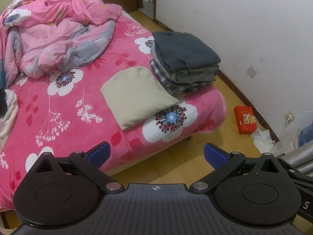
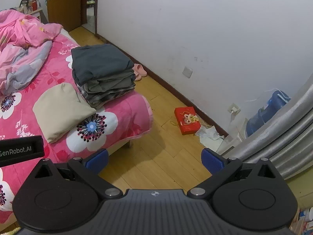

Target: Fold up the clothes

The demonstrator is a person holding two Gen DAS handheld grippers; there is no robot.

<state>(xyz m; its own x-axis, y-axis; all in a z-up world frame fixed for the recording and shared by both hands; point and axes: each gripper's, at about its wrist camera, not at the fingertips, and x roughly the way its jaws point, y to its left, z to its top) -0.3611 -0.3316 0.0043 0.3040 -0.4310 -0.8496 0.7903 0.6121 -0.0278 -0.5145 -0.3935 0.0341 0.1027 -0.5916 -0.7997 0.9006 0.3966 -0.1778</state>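
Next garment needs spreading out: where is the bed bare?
Bare blanket between the crumpled quilt and the folded beige garment. The corner is crowded: beige garment touching the dark stack.

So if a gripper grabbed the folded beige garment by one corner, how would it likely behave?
The beige garment looks like soft cloth, so it would probably droop and unfold. It seems light, and likely to drag on the fleecy bedspread rather than slide. It touches the dark stack, which a pull might nudge. Both grippers are open, holding nothing.
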